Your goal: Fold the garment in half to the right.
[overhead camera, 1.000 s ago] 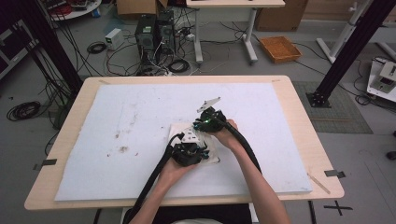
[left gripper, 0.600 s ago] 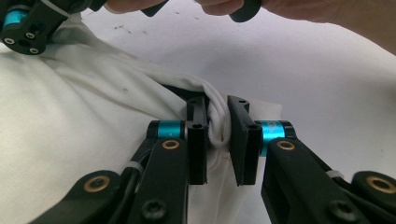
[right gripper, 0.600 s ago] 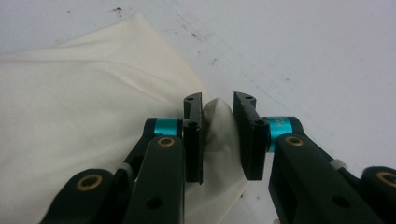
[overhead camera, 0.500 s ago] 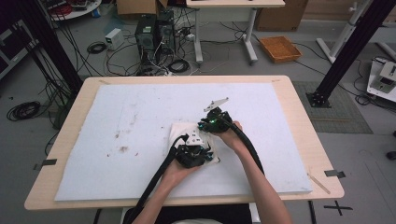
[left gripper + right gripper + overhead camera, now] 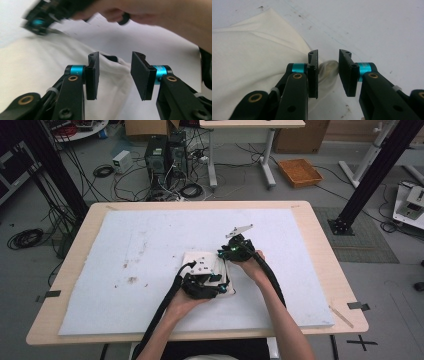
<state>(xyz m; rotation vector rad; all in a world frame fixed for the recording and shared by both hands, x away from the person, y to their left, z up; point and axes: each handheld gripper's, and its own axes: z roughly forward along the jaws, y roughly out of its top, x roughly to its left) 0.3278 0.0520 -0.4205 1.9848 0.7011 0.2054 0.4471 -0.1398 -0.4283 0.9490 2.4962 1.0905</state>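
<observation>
Both claws sit low over the cloth (image 5: 207, 270) on the desk (image 5: 320, 250). The left claw (image 5: 113, 75) has just spread, cloth lying loose under it. The right claw (image 5: 328, 75), spread and still widening, straddles a corner fold, probably letting go to flatten it.

My left gripper (image 5: 113, 75) has just been opening its jaws — the cream cloth (image 5: 45, 62) lies between them, unpinched. My right gripper (image 5: 328, 75) has eased wider too — a fold of cloth sits loose in its gap.

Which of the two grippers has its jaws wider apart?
The left gripper: a wide gap over the cream cloth. The right gripper has a narrower gap.
</observation>
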